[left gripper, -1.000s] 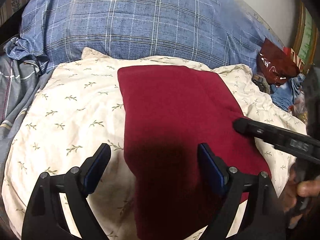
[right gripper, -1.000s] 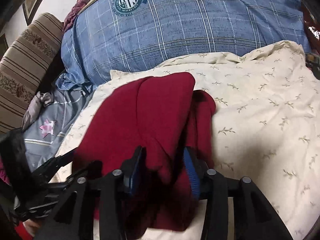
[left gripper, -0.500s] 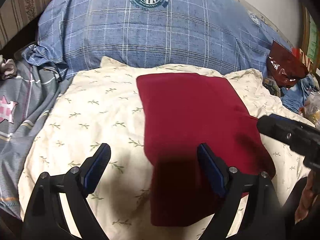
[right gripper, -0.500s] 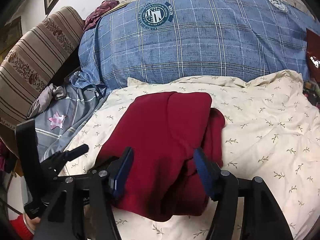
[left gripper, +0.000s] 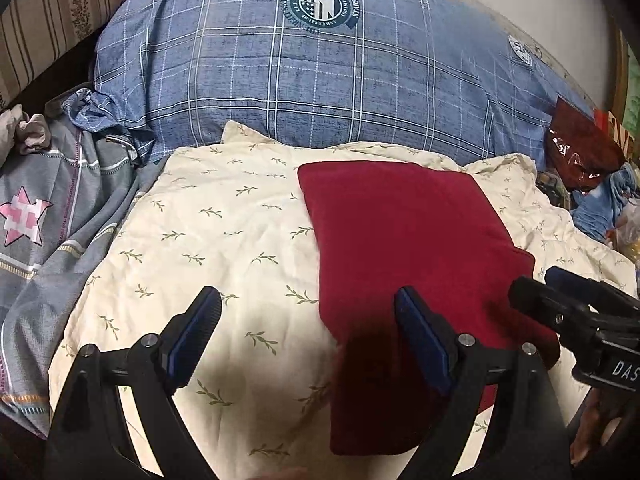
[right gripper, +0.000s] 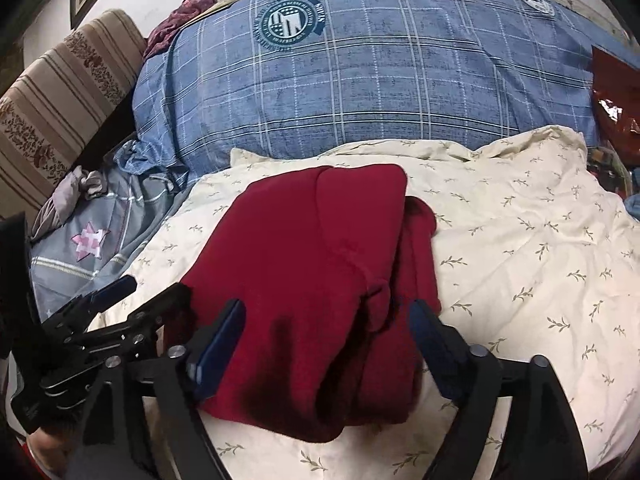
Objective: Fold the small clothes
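Since a second ago your right gripper (right gripper: 326, 340) has let go of the dark red folded garment (right gripper: 316, 280) and spread its blue-padded fingers wide, and both grippers have drawn back so more of the bed shows. You now hold that right gripper with nothing between its fingers; the garment's near edge lies between and below them on the bed, not pinched. Your left gripper (left gripper: 308, 330) is just as wide apart and also holds nothing, its right finger over the garment's left part and its left finger over bare bedding.

You can see the garment lying as a roughly rectangular packet on the cream quilt with small green leaf sprigs (left gripper: 208, 240), toward the quilt's right half in the left wrist view. From your right wrist view a top layer is folded over, with a thicker bunched layer showing along its right side.

Behind the quilt sits the large blue plaid pillow with a round crest print (left gripper: 320, 64). A grey cloth with a pink star (left gripper: 36, 216) lies at the left.
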`<state>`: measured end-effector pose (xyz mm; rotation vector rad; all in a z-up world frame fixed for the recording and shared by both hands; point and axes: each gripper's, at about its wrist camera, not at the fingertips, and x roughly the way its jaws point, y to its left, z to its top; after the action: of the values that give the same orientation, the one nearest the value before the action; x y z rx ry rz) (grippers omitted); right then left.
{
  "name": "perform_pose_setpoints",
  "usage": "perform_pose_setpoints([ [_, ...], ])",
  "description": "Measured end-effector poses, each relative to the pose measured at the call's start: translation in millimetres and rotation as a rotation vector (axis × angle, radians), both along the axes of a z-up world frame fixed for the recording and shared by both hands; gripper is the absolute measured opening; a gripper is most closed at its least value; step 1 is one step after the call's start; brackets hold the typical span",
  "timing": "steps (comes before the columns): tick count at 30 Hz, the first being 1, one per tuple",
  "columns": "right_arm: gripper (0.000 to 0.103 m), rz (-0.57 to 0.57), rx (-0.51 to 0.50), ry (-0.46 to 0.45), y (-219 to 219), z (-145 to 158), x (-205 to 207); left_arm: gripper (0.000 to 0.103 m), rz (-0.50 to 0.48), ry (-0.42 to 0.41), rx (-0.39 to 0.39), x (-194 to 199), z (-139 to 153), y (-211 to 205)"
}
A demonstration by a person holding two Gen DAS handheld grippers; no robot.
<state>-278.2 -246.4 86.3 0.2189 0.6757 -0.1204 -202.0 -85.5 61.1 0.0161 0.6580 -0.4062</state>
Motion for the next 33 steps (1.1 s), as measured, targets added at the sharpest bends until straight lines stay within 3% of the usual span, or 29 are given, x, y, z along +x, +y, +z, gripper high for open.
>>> perform_pose_setpoints([
  [20,0.092,-0.027,-0.013,0.003,-14,-3,13,0.097,0.022,-0.042,0.006,6,-1,5],
  [33,0.093,-0.004,-0.005,-0.002,-11,-2,16,0.101,0.026,-0.027,-0.008,10,-2,7],
])
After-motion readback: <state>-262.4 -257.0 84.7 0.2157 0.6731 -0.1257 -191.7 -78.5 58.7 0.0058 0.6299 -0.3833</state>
